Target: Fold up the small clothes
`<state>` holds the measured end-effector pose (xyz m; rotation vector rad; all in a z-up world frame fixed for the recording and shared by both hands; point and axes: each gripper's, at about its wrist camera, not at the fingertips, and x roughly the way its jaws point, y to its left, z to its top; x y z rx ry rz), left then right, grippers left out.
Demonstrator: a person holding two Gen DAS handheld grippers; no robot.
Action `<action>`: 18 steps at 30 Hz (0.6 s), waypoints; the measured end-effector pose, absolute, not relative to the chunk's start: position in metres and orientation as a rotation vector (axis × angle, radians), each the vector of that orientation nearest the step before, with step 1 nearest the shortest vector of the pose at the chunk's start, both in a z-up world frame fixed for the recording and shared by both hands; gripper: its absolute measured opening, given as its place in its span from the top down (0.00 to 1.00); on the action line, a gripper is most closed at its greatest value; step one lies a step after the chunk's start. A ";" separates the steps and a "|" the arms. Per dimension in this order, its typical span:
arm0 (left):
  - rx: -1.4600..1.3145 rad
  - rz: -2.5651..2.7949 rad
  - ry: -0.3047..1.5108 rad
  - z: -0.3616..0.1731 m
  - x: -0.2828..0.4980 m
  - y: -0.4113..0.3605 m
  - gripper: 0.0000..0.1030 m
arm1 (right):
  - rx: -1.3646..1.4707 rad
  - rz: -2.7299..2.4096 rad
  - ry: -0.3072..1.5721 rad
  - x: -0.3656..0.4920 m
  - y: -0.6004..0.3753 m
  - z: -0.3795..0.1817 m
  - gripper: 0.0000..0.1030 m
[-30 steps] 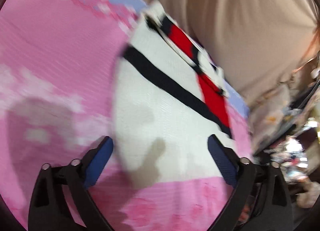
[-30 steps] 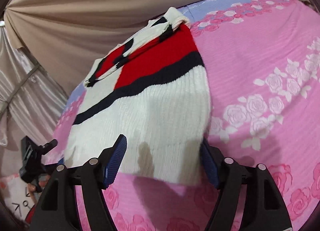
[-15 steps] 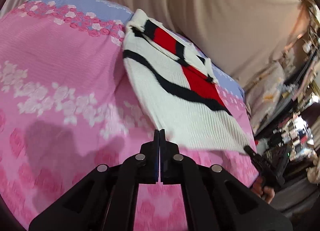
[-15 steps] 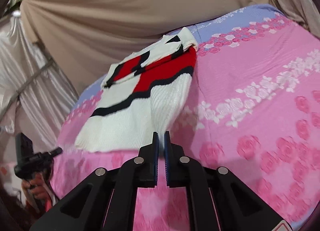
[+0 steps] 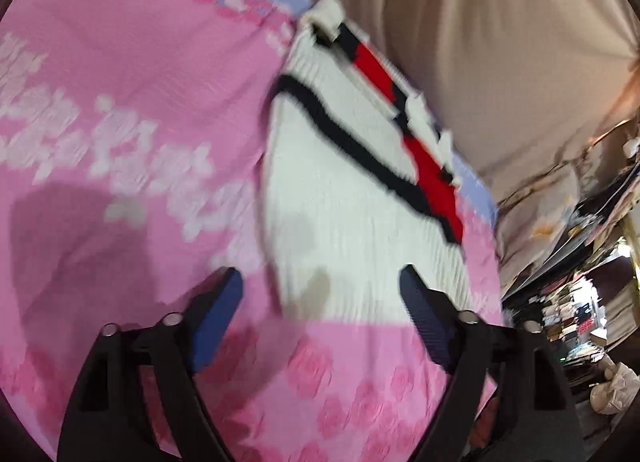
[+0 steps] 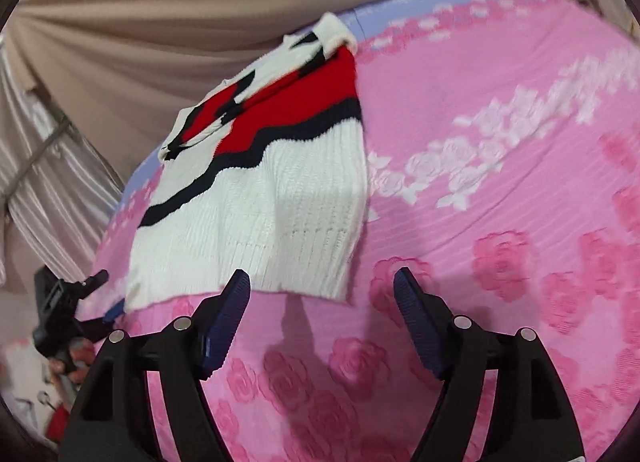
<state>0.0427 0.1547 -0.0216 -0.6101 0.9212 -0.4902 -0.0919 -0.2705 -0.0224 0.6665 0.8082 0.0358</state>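
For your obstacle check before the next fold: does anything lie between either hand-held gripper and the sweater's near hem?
Nothing visible does. The left hand-held gripper and right hand-held gripper are both open, facing the sweater; only bare pink bedspread lies before its hem.

Left wrist view motion-blurred: white sweater (image 5: 352, 197) knit and the pink bedspread (image 5: 120, 101) rose print smeared. Cluttered shelves (image 5: 580, 310) at right edge too blurred and small to identify. Right wrist view: sweater's far collar end foreshortened, its underside hidden; left hand-held gripper (image 6: 106, 312) mostly cut off at left, jaws unreadable there, fingers (image 6: 68, 358) holding it partly visible. Bedspread's far edge blurred.
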 end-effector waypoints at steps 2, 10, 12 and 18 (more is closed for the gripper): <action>-0.612 -0.500 0.919 -0.021 0.052 0.148 0.21 | 0.662 0.049 0.767 -0.085 -0.269 -0.020 0.44; -0.642 -0.622 1.004 -0.015 0.074 0.123 0.94 | 0.722 0.148 0.697 -0.070 -0.262 -0.002 0.92; -0.581 -0.618 0.936 0.008 0.053 0.131 0.95 | 0.690 0.142 0.661 -0.094 -0.262 0.015 0.93; -0.534 -0.702 0.940 0.036 -0.032 0.160 0.95 | 0.597 0.187 0.718 -0.183 -0.266 0.040 0.93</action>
